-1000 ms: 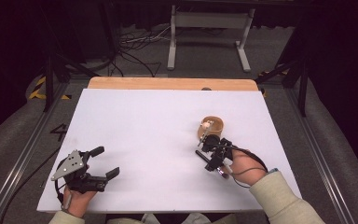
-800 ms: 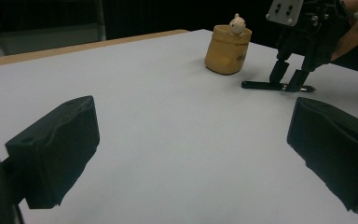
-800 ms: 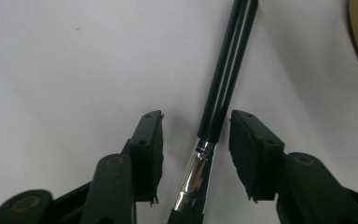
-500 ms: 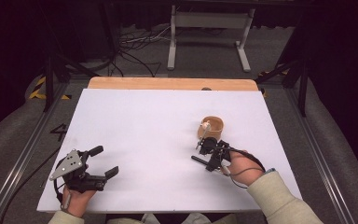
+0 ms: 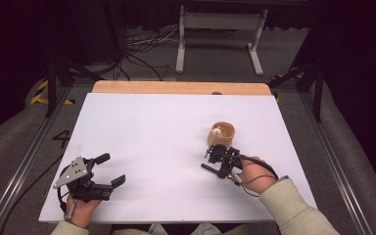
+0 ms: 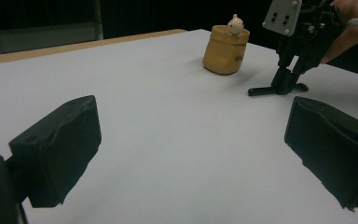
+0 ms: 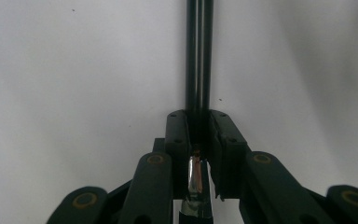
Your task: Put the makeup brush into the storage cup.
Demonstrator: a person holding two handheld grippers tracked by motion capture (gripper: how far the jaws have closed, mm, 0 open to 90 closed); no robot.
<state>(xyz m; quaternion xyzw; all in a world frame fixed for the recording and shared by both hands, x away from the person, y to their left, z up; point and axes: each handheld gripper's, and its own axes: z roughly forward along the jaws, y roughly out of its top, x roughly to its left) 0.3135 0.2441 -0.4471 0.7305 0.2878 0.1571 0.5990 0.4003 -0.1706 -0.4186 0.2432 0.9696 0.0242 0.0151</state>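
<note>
Tan cup (image 5: 222, 135) stands upright on the white bench (image 5: 166, 147), just beyond the right tool (image 5: 218, 157), with a small pale figure (image 5: 216, 131) perched at its rim. Open bench lies all around it, and nothing stands between it and that tool. In the left gripper view the cup (image 6: 225, 50) has dark lettering on its side. The right tool's jaws are pressed together, pinching a thin shiny strip (image 7: 195, 172), with a black rod (image 7: 199, 56) running forward between them. Well apart to that tool's left, the left tool (image 5: 108, 171) rests with jaws spread wide, holding nothing.
</note>
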